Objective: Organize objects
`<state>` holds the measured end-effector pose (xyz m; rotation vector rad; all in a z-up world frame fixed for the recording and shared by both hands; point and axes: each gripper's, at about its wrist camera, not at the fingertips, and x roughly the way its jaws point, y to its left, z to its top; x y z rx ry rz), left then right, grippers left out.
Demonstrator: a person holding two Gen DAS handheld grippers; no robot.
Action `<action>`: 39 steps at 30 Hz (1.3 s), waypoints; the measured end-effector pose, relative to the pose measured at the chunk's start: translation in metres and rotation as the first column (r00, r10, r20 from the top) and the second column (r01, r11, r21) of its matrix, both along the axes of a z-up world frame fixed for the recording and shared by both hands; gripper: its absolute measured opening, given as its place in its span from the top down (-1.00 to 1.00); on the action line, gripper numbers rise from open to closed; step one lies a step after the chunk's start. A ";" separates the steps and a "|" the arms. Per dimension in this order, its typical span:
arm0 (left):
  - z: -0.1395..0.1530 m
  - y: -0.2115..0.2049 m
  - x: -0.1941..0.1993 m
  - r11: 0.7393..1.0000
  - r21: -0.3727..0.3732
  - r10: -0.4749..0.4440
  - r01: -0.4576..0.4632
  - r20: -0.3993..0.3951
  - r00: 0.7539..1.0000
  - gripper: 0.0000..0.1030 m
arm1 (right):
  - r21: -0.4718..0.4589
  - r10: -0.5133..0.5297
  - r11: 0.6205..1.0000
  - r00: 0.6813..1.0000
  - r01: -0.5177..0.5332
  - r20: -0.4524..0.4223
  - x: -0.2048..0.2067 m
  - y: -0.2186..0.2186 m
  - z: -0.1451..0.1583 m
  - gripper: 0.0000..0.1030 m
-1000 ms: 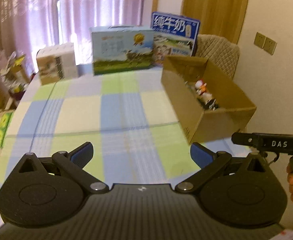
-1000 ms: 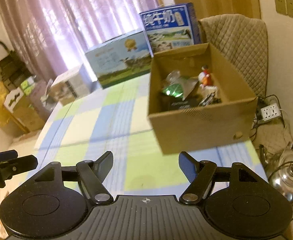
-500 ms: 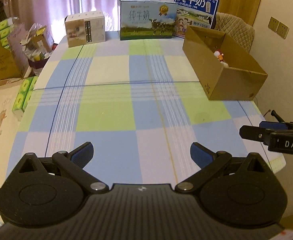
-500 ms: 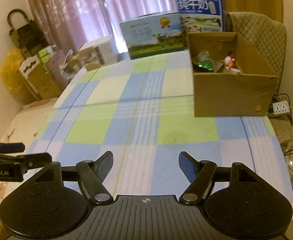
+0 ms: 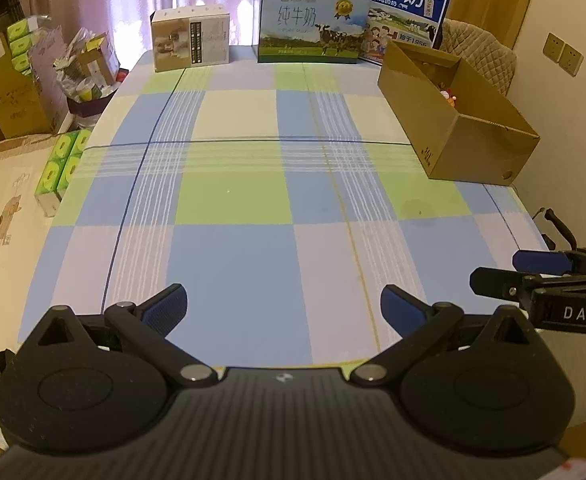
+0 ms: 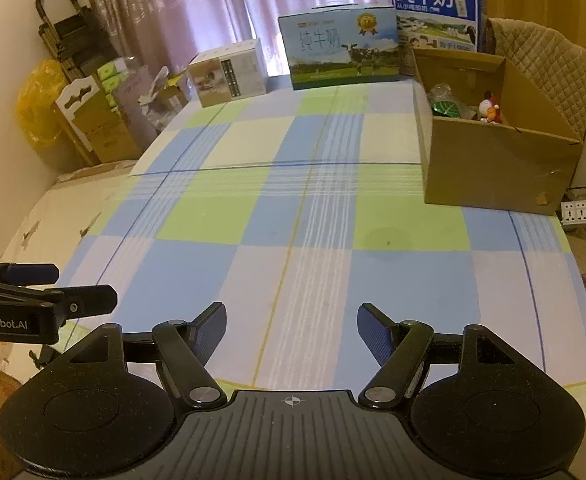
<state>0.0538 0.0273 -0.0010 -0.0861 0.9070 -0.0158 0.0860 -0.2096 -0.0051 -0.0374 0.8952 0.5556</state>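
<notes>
Both grippers hang wide open and empty over the near edge: left gripper [image 5: 283, 306], right gripper [image 6: 291, 328], blue ribbed pads spread apart. Far right on the smooth checked tablecloth [image 6: 253, 216] sits the open corrugated cardboard box [image 6: 497, 164], a small figurine [image 6: 490, 109] and a green packet [image 6: 445, 107] inside.

A matt checked cloth covers the tabletop [image 5: 233, 200]; the cardboard box [image 6: 493, 168] is plain brown paperboard, the milk carton [image 5: 309, 24] apparently glossy print, each tool [image 5: 283, 308] matt black plastic.
</notes>
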 end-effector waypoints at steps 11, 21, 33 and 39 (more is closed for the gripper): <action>-0.004 0.008 -0.009 1.000 0.000 0.019 -0.019 -0.014 1.000 -0.98 | -0.007 0.020 1.000 1.000 -0.020 0.000 -0.008 0.012 -0.002 -0.35; -0.005 0.009 -0.009 1.000 0.001 0.022 -0.022 -0.015 1.000 -0.98 | -0.010 0.020 1.000 1.000 -0.020 -0.006 -0.008 0.014 -0.003 -0.35; -0.006 0.009 -0.009 1.000 0.001 0.023 -0.023 -0.017 1.000 -0.98 | -0.017 0.017 1.000 1.000 -0.017 -0.014 -0.007 0.013 -0.005 -0.35; -0.008 0.005 -0.003 1.000 0.005 0.018 -0.018 -0.020 1.000 -0.98 | -0.020 0.011 1.000 1.000 -0.011 -0.018 -0.003 0.011 -0.007 -0.35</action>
